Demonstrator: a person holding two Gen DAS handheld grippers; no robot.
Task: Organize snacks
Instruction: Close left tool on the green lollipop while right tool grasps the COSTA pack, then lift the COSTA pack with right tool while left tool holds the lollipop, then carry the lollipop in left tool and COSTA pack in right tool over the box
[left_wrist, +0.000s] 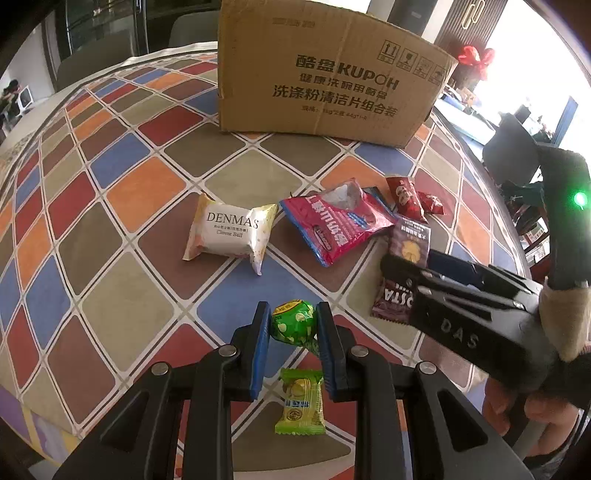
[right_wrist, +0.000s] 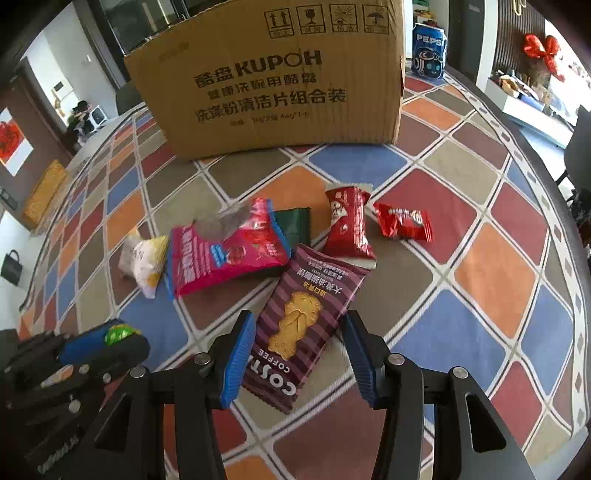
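My left gripper (left_wrist: 293, 325) is shut on a round green-wrapped candy (left_wrist: 293, 323) and holds it above the table; it also shows in the right wrist view (right_wrist: 118, 334). A flat green candy packet (left_wrist: 301, 404) lies on the cloth below it. My right gripper (right_wrist: 299, 350) is open, its blue pads on either side of a purple Costa Coffee biscuit packet (right_wrist: 303, 325) that lies on the table. Beyond lie a pink snack bag (right_wrist: 225, 247), a white Denmas packet (left_wrist: 231, 230), a red packet (right_wrist: 347, 225) and a small red candy (right_wrist: 404, 221). A cardboard box (right_wrist: 269, 81) stands behind.
A checked multicolour tablecloth (left_wrist: 147, 192) covers the round table. A dark green packet (right_wrist: 295, 229) lies half under the pink bag. A Pepsi can (right_wrist: 428, 51) stands to the right behind the box. Chairs and a shelf stand beyond the table's right edge.
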